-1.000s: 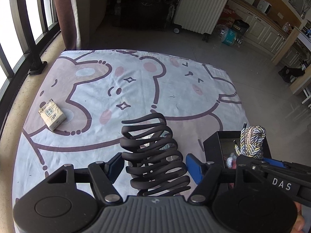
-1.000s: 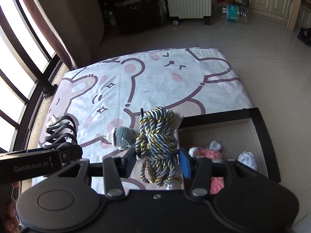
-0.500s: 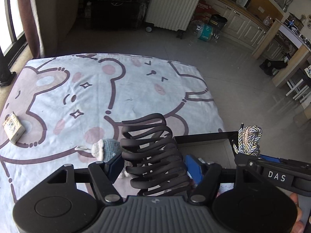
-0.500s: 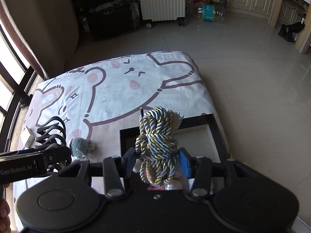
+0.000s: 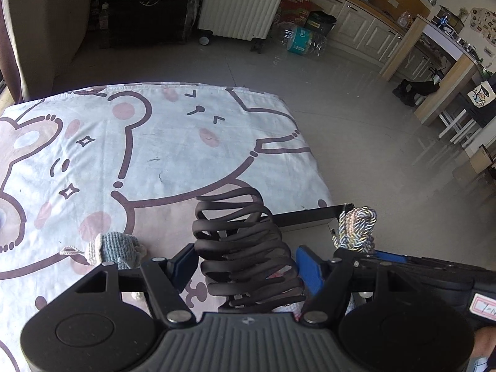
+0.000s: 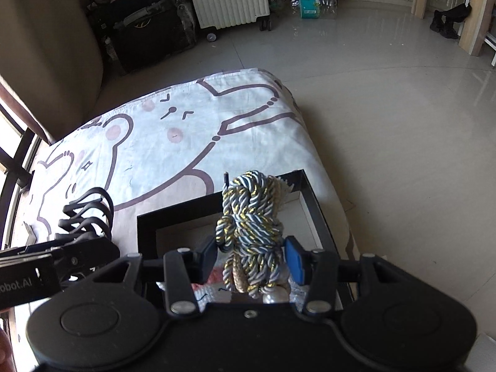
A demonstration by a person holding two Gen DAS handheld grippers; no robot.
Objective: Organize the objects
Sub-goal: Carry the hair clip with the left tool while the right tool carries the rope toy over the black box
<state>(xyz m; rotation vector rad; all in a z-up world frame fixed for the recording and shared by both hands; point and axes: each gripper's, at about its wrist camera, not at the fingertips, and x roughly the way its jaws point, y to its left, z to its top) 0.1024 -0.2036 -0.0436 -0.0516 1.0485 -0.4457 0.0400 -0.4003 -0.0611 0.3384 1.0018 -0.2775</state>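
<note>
Left gripper: clamped on black coil, at box left edge.
Right gripper: clamped on rope, above box.
Risk: grippers colliding; coil may spring out.

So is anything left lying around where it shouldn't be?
Yes, one thing: the little blue-grey knitted toy lies alone on the bear sheet, outside the black box where other small things already sit. The black coil and twisted rope are held in the fingers near the box.
</note>
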